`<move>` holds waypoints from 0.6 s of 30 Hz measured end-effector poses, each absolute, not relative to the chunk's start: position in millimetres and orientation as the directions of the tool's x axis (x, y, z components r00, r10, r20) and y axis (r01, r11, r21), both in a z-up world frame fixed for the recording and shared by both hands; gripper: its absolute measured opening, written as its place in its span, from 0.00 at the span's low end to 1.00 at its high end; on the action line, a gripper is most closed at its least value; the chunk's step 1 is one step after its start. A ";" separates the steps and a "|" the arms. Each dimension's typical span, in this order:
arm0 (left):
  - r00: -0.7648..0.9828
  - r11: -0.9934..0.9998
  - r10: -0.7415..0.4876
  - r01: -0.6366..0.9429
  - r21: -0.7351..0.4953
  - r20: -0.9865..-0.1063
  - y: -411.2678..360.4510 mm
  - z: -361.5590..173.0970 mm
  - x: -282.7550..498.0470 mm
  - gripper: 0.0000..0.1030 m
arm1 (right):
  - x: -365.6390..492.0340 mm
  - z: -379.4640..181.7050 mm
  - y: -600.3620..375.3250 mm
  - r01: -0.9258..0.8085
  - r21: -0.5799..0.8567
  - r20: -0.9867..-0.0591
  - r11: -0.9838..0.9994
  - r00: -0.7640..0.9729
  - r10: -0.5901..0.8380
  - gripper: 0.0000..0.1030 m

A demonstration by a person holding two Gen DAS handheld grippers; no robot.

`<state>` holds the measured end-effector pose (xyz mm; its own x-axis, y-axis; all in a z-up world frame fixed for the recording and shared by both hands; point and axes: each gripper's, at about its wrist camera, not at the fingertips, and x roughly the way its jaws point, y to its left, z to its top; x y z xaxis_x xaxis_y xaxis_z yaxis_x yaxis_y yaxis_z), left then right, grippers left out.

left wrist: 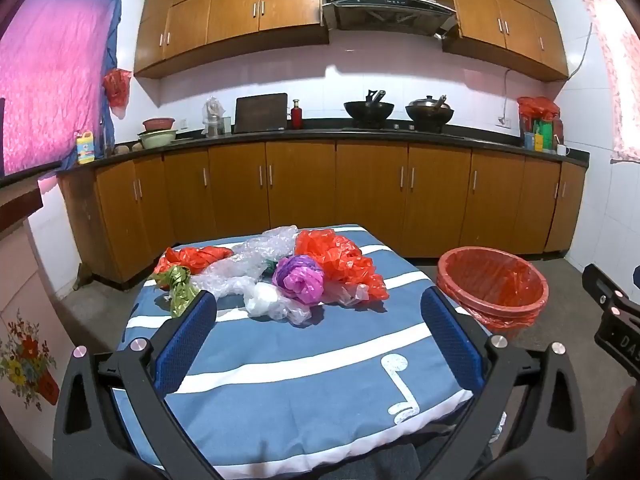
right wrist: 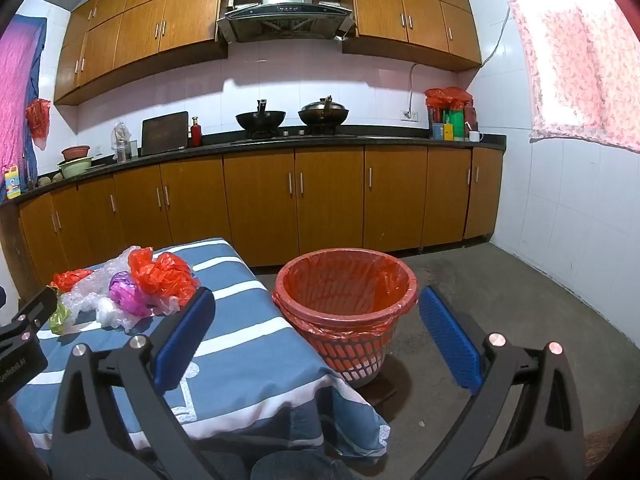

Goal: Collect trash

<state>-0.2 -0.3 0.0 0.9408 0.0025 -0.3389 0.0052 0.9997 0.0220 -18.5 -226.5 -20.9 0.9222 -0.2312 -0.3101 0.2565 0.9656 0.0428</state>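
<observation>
Blue fingers (left wrist: 188,344) before crumpled bags (left wrist: 340,264)

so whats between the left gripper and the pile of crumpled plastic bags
Only bare blue-and-white striped tablecloth lies between the open left gripper and the pile of crumpled plastic bags, in the left wrist view.

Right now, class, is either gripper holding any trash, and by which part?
Nothing is held. The left gripper and right gripper are both open and empty, short of the plastic bags.
</observation>
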 end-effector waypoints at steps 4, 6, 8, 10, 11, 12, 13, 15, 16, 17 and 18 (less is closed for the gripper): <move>0.940 1.000 0.003 0.003 0.019 -0.341 1.0 0.8 0.2 0.98 | -18.3 -21.0 -226.5 0.256 0.042 -0.310 0.966 0.922 -0.231 0.96; 0.940 1.000 0.004 0.002 0.016 -0.341 2.4 1.6 0.4 0.98 | -18.1 -21.1 -226.4 0.256 0.042 -0.311 0.966 0.922 -0.231 0.96; 0.941 1.000 0.004 0.004 0.024 -0.339 -0.3 -0.2 0.0 0.98 | -18.3 -21.1 -226.6 0.257 0.043 -0.310 0.966 0.922 -0.231 0.96; 0.941 1.000 0.004 0.005 0.027 -0.339 -0.6 0.0 -0.2 0.98 | -18.2 -21.1 -226.8 0.256 0.044 -0.310 0.966 0.922 -0.230 0.96; 0.941 1.000 0.003 0.006 0.026 -0.340 -0.6 0.0 -0.1 0.98 | -18.2 -21.0 -226.9 0.256 0.044 -0.310 0.966 0.922 -0.230 0.96; 0.941 1.000 0.004 0.005 0.026 -0.338 -0.5 0.0 -0.3 0.98 | -18.1 -21.0 -226.9 0.255 0.044 -0.311 0.966 0.922 -0.230 0.96; 0.941 1.000 0.004 0.005 0.025 -0.339 -0.4 0.0 -0.3 0.98 | -18.1 -21.0 -226.9 0.255 0.044 -0.311 0.966 0.922 -0.230 0.96; 0.941 1.000 0.003 0.005 0.024 -0.340 -0.4 0.2 -0.3 0.98 | -18.0 -21.0 -227.1 0.256 0.044 -0.311 0.966 0.922 -0.230 0.96; 0.941 1.000 0.003 0.005 0.024 -0.340 -0.3 0.3 -0.4 0.98 | -17.9 -21.0 -227.2 0.256 0.044 -0.311 0.966 0.922 -0.230 0.96; 0.941 1.000 0.003 0.006 0.026 -0.338 -0.5 0.0 -0.3 0.98 | -17.8 -21.0 -227.2 0.255 0.045 -0.311 0.966 0.922 -0.230 0.96; 0.941 1.000 0.003 0.006 0.026 -0.338 -0.5 0.0 -0.3 0.98 | -17.8 -21.0 -227.2 0.255 0.045 -0.312 0.966 0.922 -0.230 0.96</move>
<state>-0.3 -0.5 0.0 0.9410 0.0034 -0.3384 0.0057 0.9996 0.0259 -17.8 -227.2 -21.0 0.9220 -0.2296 -0.3117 0.2555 0.9658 0.0445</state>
